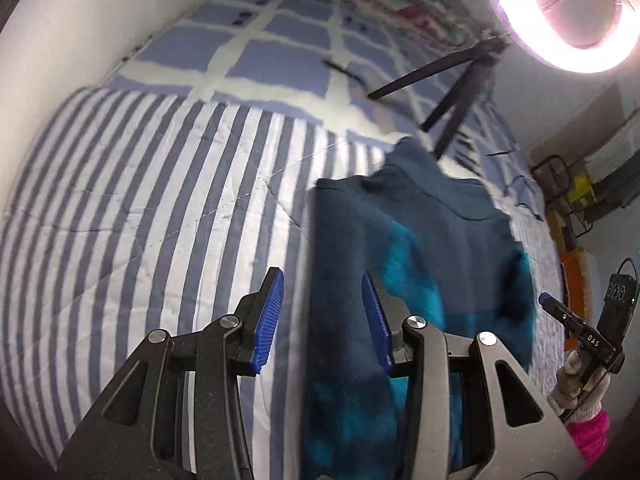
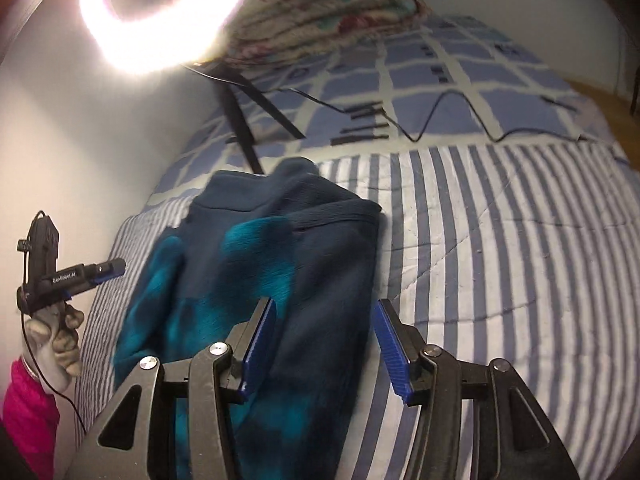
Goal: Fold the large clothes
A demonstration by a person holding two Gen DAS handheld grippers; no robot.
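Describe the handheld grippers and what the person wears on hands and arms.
Both grippers are black with ribbed blue pads: left gripper, right gripper. White lettering marks their bodies, and a thin black cable trails from the left one. Light knit gloves, bright pink sleeves.

The right gripper (image 1: 576, 322) seen from the left wrist reads "DAS"; the left gripper (image 2: 86, 274) seen from the right wrist reads "GenRobot.AI".

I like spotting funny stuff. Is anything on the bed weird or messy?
Yes. A tripod with a ring light stands on the bed, its cable snaking over the covers. The blue fleece lies rumpled, not folded flat.
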